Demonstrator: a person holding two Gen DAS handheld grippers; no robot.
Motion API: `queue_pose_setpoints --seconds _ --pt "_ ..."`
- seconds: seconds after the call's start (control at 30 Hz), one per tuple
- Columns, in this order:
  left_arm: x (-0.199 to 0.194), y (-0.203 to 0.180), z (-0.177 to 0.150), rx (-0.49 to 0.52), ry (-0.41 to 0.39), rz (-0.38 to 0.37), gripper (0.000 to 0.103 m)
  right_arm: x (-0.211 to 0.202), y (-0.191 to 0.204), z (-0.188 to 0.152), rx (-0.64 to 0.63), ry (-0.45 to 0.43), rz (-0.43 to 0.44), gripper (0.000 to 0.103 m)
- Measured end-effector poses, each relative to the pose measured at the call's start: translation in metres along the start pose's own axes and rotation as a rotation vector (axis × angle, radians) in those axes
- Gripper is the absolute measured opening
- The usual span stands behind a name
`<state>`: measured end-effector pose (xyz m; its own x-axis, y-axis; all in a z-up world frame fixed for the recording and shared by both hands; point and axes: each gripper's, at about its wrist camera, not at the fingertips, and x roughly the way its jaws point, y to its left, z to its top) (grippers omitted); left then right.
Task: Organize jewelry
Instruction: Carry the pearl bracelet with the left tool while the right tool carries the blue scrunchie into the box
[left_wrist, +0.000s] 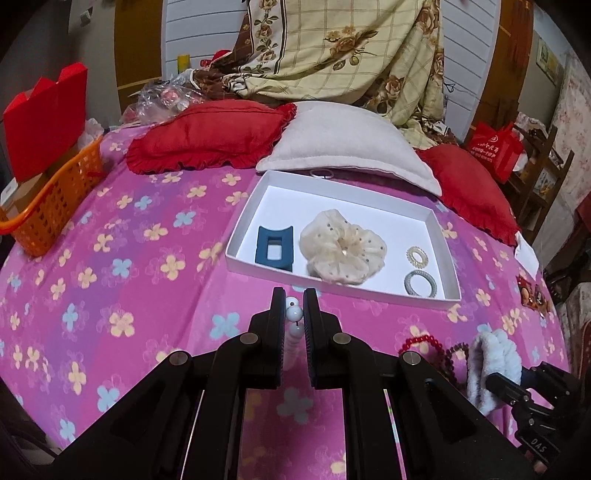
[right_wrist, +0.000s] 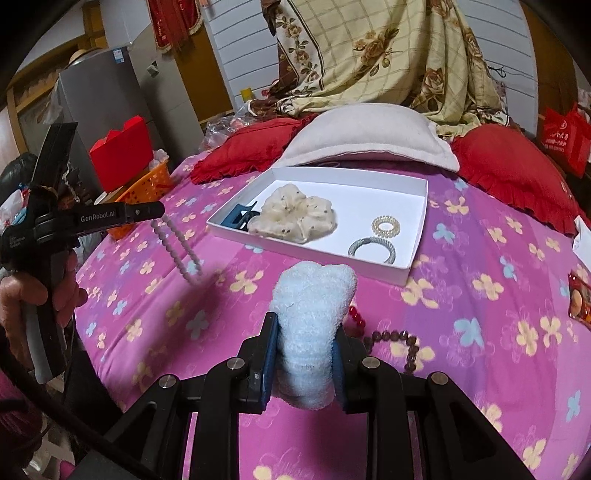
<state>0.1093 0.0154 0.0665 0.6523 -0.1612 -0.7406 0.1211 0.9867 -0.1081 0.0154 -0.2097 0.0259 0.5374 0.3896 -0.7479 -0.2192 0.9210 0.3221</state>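
Left claw (left_wrist: 294, 295) clamps white bead string (left_wrist: 294, 314) | right claw (right_wrist: 305, 325) clamps blue scrunchie (right_wrist: 314, 314)

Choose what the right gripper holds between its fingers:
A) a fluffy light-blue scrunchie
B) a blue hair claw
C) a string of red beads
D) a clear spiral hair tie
A: the right gripper is closed on the fluffy light-blue scrunchie, whose pile bulges above both pads.

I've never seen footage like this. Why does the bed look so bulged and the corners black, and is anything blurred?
Both wrist views use fisheye lenses, so the pink bedsheet bows like a dome and the corners go dark. In the right wrist view, the white bead string hanging from the left gripper is smeared at its lower end, with a soft shadow beneath; the fluffy blue scrunchie looks sharp.
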Motion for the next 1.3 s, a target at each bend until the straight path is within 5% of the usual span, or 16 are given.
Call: queue_pose_setpoints --seconds 0.7,1.07,1.3 --pt "0.053 -0.014 0.087 0.029 -0.018 0.061 0.008 0.047 -0.045 0.066 -0.011 0.025 -0.067 0.025" --pt "0.116 -0.044 0.14 0.033 -0.008 0.029 0.008 0.094 -0.067 0.102 -0.002 0.065 -0.092 0.025" --pt "0.17 -0.023 0.147 0.012 0.04 0.086 0.008 0.141 -0.073 0.127 -0.016 0.103 -0.105 0.025"
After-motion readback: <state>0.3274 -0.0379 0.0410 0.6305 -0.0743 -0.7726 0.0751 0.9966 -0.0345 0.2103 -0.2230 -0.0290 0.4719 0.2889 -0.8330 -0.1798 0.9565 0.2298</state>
